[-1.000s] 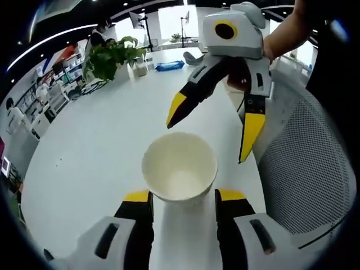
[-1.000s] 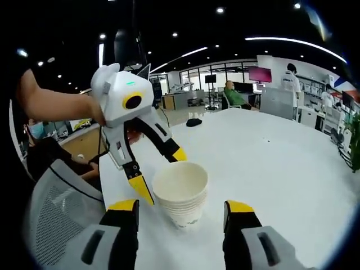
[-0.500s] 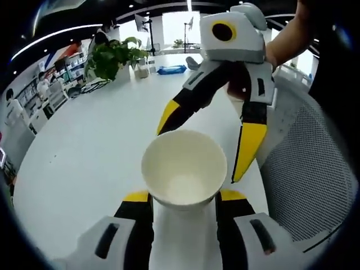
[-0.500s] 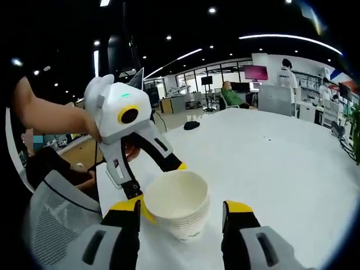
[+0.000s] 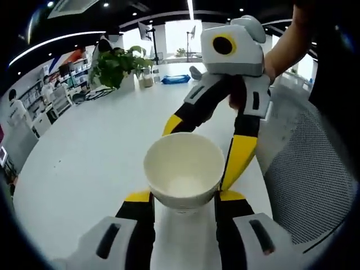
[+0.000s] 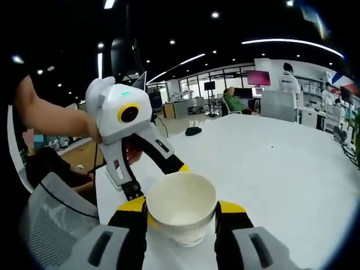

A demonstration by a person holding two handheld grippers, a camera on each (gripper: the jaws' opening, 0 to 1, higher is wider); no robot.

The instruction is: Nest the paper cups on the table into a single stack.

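A stack of white paper cups (image 6: 181, 203) stands on the white table (image 6: 281, 169), mouth up. In the left gripper view I look into its top cup (image 5: 183, 171). My right gripper (image 6: 183, 207) is shut on the stack, its yellow pads pressed against both sides under the rim. It reaches into the left gripper view from the upper right as the right gripper (image 5: 199, 154), straddling the cup. My left gripper (image 5: 184, 197) is open, with the stack's base between its wide jaws. From the other side the left gripper (image 6: 160, 185) brackets the stack.
A grey mesh chair (image 5: 309, 180) stands by the table edge, also seen as the chair (image 6: 53, 225). At the far end are a potted plant (image 5: 115, 62) and a blue item (image 5: 173, 79). A dark object (image 6: 193, 131) lies farther down the table. People sit beyond.
The right gripper's jaws have closed in from a wide gap onto the cup stack. Both grippers have moved closer around the stack; the left jaws keep the same spread.
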